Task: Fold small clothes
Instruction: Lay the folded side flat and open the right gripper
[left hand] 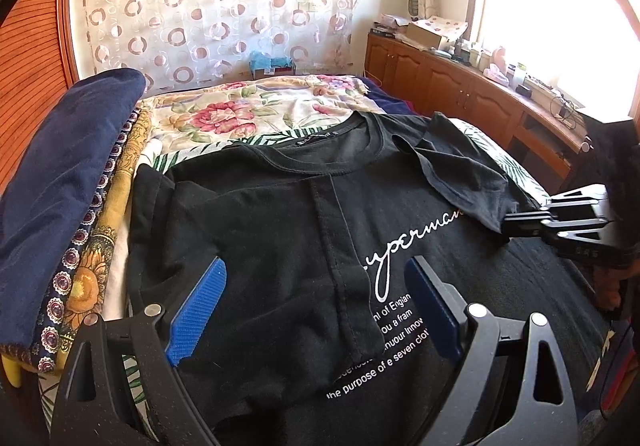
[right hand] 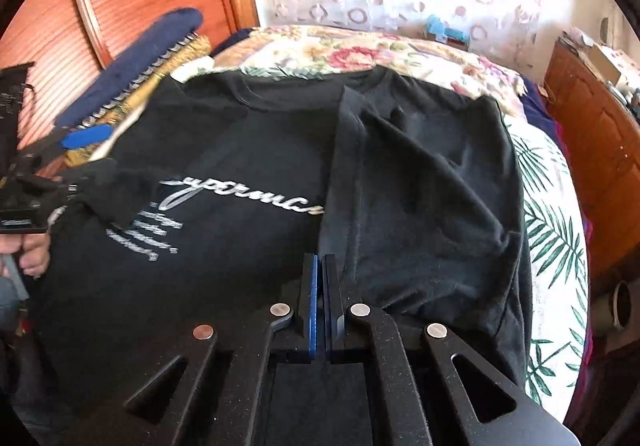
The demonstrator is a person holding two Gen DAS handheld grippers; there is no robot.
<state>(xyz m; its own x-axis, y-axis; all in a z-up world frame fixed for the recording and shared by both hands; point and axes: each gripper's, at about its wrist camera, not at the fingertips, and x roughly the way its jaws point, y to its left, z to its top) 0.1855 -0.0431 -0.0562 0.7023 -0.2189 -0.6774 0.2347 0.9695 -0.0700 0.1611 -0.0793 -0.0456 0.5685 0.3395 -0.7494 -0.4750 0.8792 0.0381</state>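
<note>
A black T-shirt (left hand: 280, 230) with white lettering lies flat on the bed, also in the right wrist view (right hand: 256, 166). Its left side is folded in over the chest. My left gripper (left hand: 316, 270) is open just above that folded part, holding nothing. My right gripper (right hand: 320, 260) is shut on the edge of the shirt's right sleeve flap (right hand: 420, 182), which it has drawn over the chest. In the left wrist view the right gripper (left hand: 510, 224) pinches the sleeve's (left hand: 464, 170) tip.
A stack of folded cloths (left hand: 60, 198) in navy and gold lies left of the shirt. A floral quilt (left hand: 248, 106) covers the far bed. A leaf-print sheet (right hand: 556, 230) shows at the right edge. Wooden cabinets (left hand: 460, 86) stand at right under a window.
</note>
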